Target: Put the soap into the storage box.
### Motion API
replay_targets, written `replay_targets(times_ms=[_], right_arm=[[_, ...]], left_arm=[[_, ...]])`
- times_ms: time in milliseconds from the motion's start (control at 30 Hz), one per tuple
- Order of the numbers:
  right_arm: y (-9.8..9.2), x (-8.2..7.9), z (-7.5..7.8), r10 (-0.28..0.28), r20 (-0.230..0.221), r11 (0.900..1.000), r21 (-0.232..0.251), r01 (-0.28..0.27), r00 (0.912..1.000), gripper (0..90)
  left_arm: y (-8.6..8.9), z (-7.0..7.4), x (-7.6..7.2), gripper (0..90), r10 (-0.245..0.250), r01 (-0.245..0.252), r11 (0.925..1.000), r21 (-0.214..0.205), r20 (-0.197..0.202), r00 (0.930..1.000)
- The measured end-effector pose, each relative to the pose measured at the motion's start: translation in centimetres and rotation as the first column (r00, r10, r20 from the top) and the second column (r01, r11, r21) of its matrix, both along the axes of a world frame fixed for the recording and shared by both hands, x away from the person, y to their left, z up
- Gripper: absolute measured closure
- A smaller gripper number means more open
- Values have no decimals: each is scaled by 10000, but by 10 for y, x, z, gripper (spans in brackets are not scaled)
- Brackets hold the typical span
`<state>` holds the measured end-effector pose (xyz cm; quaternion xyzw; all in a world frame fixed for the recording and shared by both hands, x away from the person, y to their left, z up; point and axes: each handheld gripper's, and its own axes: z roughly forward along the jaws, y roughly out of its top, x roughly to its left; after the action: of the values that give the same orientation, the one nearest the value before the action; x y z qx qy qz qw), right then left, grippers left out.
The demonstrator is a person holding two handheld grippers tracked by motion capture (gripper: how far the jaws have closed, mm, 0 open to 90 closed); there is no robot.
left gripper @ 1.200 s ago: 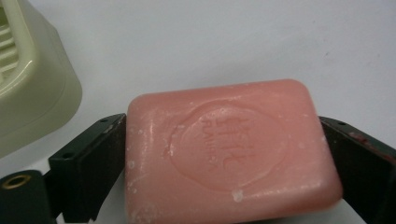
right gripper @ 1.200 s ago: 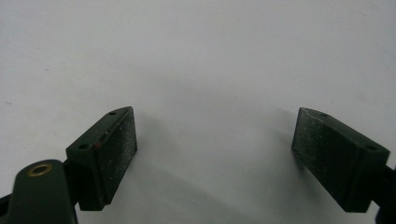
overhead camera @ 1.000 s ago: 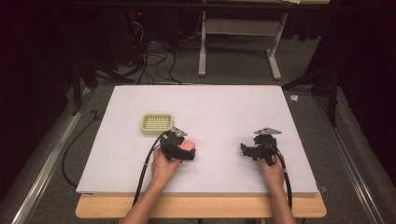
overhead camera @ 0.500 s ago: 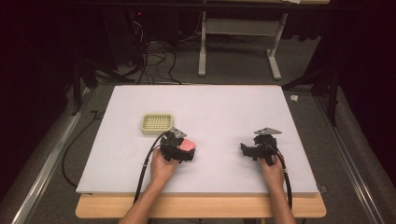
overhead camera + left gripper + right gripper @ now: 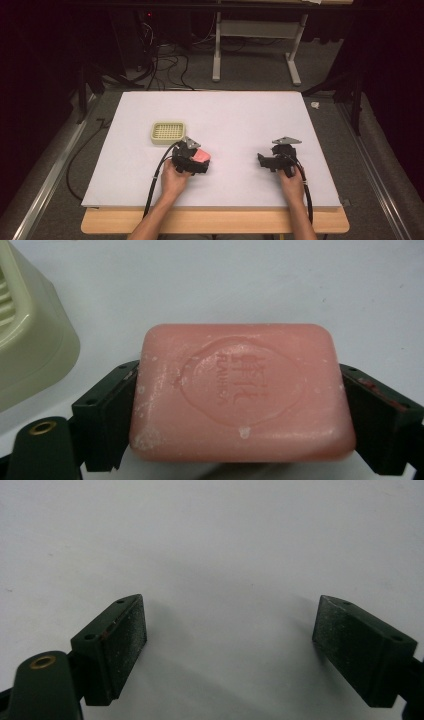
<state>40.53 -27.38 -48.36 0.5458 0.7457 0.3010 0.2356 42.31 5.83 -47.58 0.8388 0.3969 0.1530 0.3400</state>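
A pink bar of soap (image 5: pixel 240 390) with a stamped oval mark sits between the two black jaws of my left gripper (image 5: pixel 240 405), which press on both its short ends. In the high view that soap (image 5: pixel 202 156) lies low over the white board, just right of the left gripper (image 5: pixel 197 161). A pale green soap dish (image 5: pixel 168 132) with a gridded top stands close behind it, and its corner (image 5: pixel 30 340) appears at the left gripper view's left edge. My right gripper (image 5: pixel 232 645) is open over bare white board, and sits at the right of the board (image 5: pixel 265 161).
The white board (image 5: pixel 235 115) covers a wooden table (image 5: pixel 215 222). Beyond the far edge are a metal stand (image 5: pixel 255 45) and cables (image 5: pixel 165 65) on the grey floor. A small white scrap (image 5: pixel 315 105) lies off the board's right side.
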Motion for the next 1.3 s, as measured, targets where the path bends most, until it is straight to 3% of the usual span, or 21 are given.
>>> replay_targets(times_ms=[600, 1300], right_arm=[[0, 0, 0, 2, -1, 10000, -1, -2, 10000, 146], [0, 0, 0, -4, -1, 10000, -6, 4, 10000, 146]], left_arm=[[12, 20, -13, 137, -222, 239, 9988, -435, 411, 9989], [36, 40, -25, 137, -134, 178, 9982, -568, 782, 9968]])
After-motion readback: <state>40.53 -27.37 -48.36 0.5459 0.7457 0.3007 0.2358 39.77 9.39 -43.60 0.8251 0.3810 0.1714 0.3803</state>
